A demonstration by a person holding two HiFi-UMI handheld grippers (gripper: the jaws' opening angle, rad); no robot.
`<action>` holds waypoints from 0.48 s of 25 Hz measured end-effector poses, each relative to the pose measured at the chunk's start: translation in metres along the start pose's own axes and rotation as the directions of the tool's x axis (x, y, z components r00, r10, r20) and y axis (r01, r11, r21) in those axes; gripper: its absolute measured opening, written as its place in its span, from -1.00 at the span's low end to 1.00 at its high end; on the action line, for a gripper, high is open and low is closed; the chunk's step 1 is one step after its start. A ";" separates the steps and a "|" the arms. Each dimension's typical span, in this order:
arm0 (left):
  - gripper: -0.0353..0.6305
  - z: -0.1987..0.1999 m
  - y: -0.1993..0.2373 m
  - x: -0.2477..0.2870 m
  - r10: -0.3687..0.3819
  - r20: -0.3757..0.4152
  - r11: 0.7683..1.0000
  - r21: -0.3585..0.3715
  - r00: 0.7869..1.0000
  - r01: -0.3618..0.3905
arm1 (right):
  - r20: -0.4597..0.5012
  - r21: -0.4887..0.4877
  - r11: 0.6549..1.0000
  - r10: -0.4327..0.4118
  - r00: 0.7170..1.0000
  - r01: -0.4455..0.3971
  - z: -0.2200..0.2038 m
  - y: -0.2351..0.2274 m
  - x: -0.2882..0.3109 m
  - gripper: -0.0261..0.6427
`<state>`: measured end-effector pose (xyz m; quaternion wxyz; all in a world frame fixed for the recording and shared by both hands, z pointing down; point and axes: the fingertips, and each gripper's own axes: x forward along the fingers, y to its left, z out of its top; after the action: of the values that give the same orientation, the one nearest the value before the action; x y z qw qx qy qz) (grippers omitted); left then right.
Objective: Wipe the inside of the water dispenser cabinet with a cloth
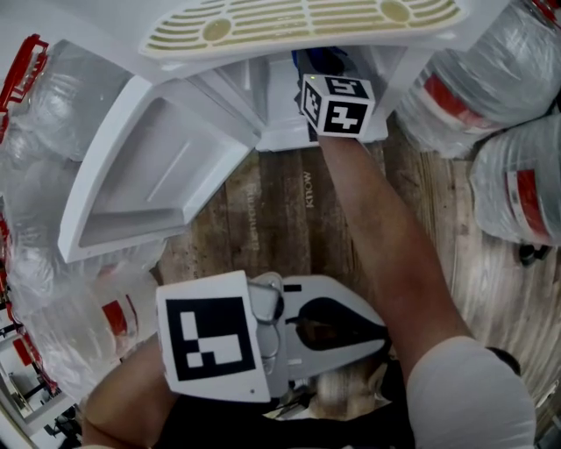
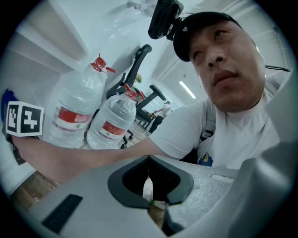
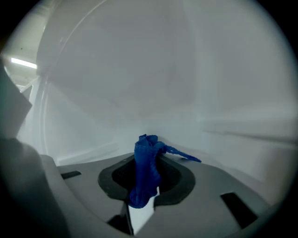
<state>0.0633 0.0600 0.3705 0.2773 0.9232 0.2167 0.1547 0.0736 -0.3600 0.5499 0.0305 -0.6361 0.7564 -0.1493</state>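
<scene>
The white water dispenser cabinet [image 1: 280, 114] stands open low in front of me, its door [image 1: 149, 175] swung out to the left. My right gripper [image 1: 326, 68] reaches into the opening; only its marker cube [image 1: 337, 105] and a bit of blue cloth [image 1: 320, 60] show in the head view. In the right gripper view the right gripper [image 3: 149, 155] is shut on the blue cloth [image 3: 145, 174], whose bunched end pokes out just short of the white inner wall [image 3: 139, 83]. My left gripper [image 1: 381, 331] is held back near my body, shut and holding nothing, with its jaws [image 2: 148, 158] pointing up at the person.
Large water bottles stand on both sides: right [image 1: 491, 79], [image 1: 526, 184] and left [image 1: 53, 131], [image 1: 88, 324]. The slotted drip tray [image 1: 298, 22] overhangs the opening. A wooden floor [image 1: 280, 219] lies between me and the cabinet. Two bottles [image 2: 77, 109] stand behind my right arm.
</scene>
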 end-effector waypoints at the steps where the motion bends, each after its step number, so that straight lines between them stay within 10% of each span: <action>1: -0.88 -0.001 0.001 0.000 0.000 -0.002 1.000 0.000 1.000 0.000 | 0.040 -0.016 1.000 0.021 0.999 -0.020 0.015 0.009 -0.002 -0.70; 6: -0.88 -0.003 0.001 0.001 -0.001 -0.008 1.000 0.004 1.000 0.001 | 0.178 -0.066 0.995 0.081 0.981 -0.071 0.071 0.041 -0.002 -0.70; 12: -0.88 -0.006 0.000 0.000 0.005 -0.019 1.000 0.014 1.000 -0.005 | 0.109 -0.106 0.992 0.081 0.991 -0.069 0.047 0.036 0.017 -0.71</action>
<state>0.0610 0.0621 0.3753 0.2685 0.9240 0.2181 0.1628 0.0472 -0.3796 0.4981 0.0466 -0.6152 0.7836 -0.0729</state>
